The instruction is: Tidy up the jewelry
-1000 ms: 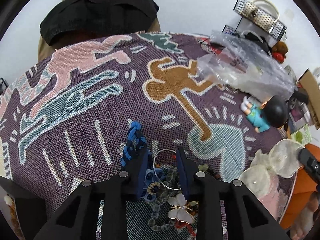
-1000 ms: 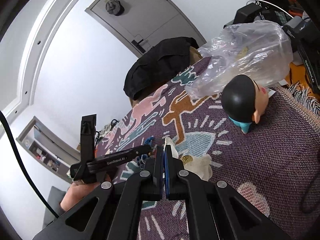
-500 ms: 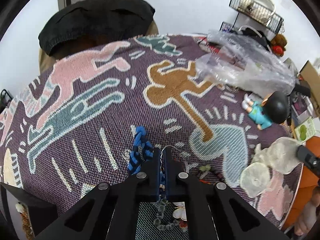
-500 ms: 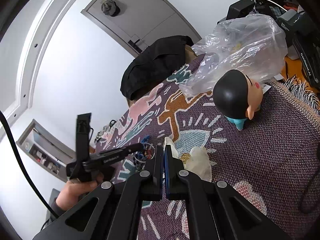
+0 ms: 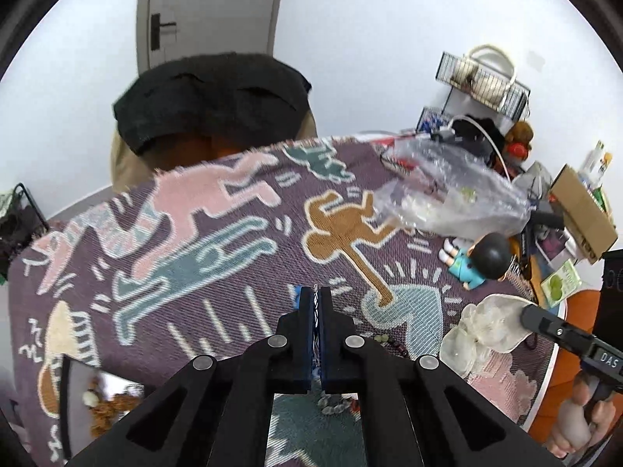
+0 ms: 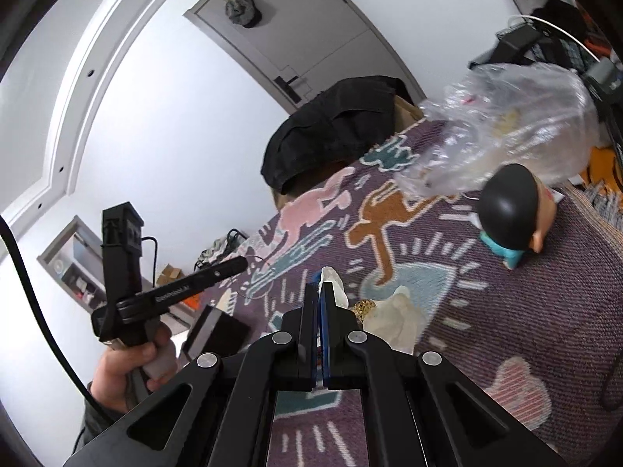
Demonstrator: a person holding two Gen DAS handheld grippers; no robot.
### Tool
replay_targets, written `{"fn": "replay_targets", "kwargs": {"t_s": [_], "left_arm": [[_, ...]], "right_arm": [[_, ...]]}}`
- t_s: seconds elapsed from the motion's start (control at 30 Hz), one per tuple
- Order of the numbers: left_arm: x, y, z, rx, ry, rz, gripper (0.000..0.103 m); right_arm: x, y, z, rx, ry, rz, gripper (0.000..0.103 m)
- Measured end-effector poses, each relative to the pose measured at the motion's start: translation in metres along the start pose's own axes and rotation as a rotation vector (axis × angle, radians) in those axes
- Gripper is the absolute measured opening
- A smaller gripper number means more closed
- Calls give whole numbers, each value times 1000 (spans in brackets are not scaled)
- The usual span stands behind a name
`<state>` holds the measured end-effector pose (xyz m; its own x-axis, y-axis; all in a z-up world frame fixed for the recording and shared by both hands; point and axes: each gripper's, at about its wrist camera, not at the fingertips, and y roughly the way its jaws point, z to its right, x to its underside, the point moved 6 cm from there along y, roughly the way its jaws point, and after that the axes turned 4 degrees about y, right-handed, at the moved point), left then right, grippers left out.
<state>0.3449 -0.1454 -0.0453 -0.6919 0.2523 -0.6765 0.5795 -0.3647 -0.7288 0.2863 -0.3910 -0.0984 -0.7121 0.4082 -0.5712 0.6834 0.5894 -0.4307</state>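
Observation:
My left gripper (image 5: 316, 292) is shut on a thin silver wire hoop and is lifted above the patterned tablecloth (image 5: 218, 233). The hoop (image 6: 255, 276) hangs from its tip (image 6: 239, 262) in the right wrist view. Beads (image 5: 335, 406) of the jewelry pile show under the left fingers, with more beads (image 5: 393, 344) to the right. My right gripper (image 6: 320, 292) is shut with nothing visible between its jaws, above translucent shell-shaped dishes (image 6: 393, 319); they also show in the left wrist view (image 5: 486, 330). A gold piece (image 6: 362, 307) lies by them.
A big-headed doll (image 5: 479, 262) lies at the right of the table, also seen in the right wrist view (image 6: 510, 210). A crumpled clear plastic bag (image 5: 447, 194) lies behind it. A dark tray (image 6: 220, 332) sits at the table's left edge. A black-draped chair (image 5: 210, 105) stands behind.
My left gripper closed on the wire hoop in the jewelry pile and lifted it up and away from the table. The right gripper stayed shut and shifted slightly.

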Motion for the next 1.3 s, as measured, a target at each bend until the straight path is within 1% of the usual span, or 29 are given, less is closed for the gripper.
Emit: {"fn": "replay_targets", "kwargs": {"t_s": [0.23,0.53,0.73,0.93,1.07,1.17,1.2,1.23,1.3], "left_arm": [[7,-42,-33,-36,-37,57,1],[33,-76,-84,-74,-116,93,1],[56,-83,-112,-84,-162,88,1],[75,-82,-129,-84,-191,68,2],[84,-81,-138,-65,-217,53,3],[91,-85,-143,-56,-225,53,16],[94,-87,-146,-59,-227,59,28],[97,-90,-148,-62,-228,68,45],[100,-96,-151,-69,-229,91,64]], "right_arm": [[-2,8,-45,-28,-69,-4,3],[-1,28,-102,-67,-151,-19,3],[5,40,-139,-89,-208,-37,3],[15,58,-172,-106,-258,-66,3],[22,71,-190,-114,-283,-89,3],[28,81,-203,-124,-301,-107,3],[30,84,-207,-128,-305,-113,3],[32,89,-212,-134,-310,-122,3],[36,96,-220,-140,-319,-133,3]]}}
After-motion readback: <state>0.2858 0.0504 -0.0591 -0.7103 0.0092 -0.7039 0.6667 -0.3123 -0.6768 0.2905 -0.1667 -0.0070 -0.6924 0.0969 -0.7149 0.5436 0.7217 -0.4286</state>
